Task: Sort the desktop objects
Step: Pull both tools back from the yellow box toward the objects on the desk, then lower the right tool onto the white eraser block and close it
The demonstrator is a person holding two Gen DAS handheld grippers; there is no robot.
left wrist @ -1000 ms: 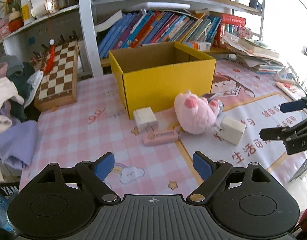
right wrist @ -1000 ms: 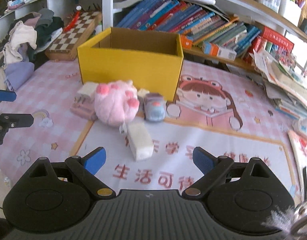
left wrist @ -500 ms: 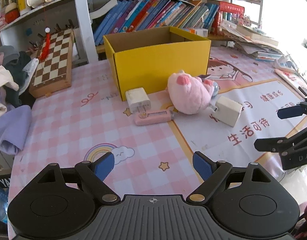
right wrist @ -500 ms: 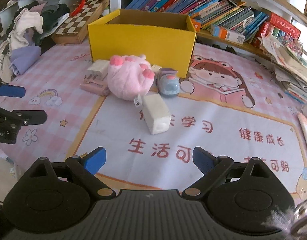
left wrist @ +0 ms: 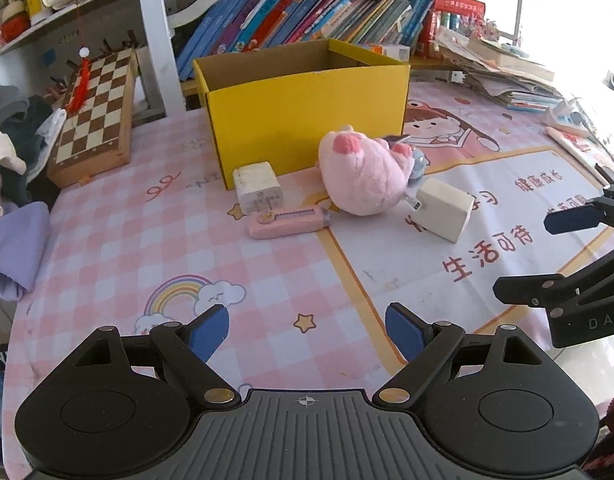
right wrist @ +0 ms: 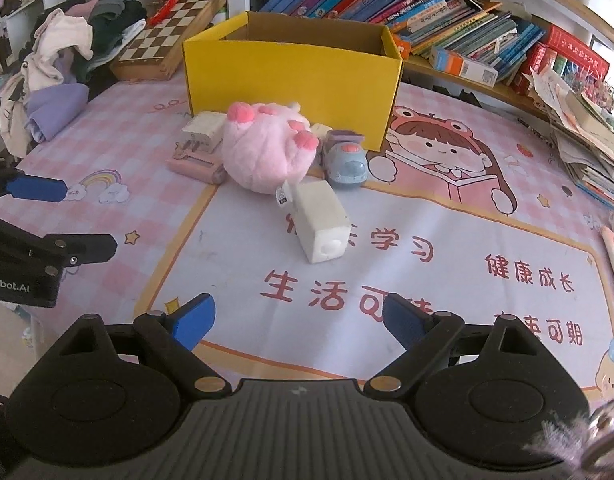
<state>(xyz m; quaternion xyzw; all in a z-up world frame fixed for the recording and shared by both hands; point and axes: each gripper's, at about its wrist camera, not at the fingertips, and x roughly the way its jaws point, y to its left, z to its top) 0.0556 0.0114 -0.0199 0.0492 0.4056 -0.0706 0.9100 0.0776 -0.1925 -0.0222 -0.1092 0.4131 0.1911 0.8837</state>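
Both the left hand-held gripper (left wrist: pixel 307 330) and the right hand-held gripper (right wrist: pixel 299 320) hover wide apart and empty above the worktop (left wrist: pixel 107 240). Ahead, a pink plush toy (right wrist: pixel 263 152), two white chargers (left wrist: pixel 258 192) (right wrist: pixel 321 220), a pink utility knife (left wrist: pixel 287 222) and a toy car (right wrist: pixel 345 158) cluster before the yellow box (right wrist: pixel 291 76).

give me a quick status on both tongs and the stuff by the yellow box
Left tongs open, empty. Right tongs open, empty. Pink plush, white block, toy car on mat outside yellow box. Nothing in the way.
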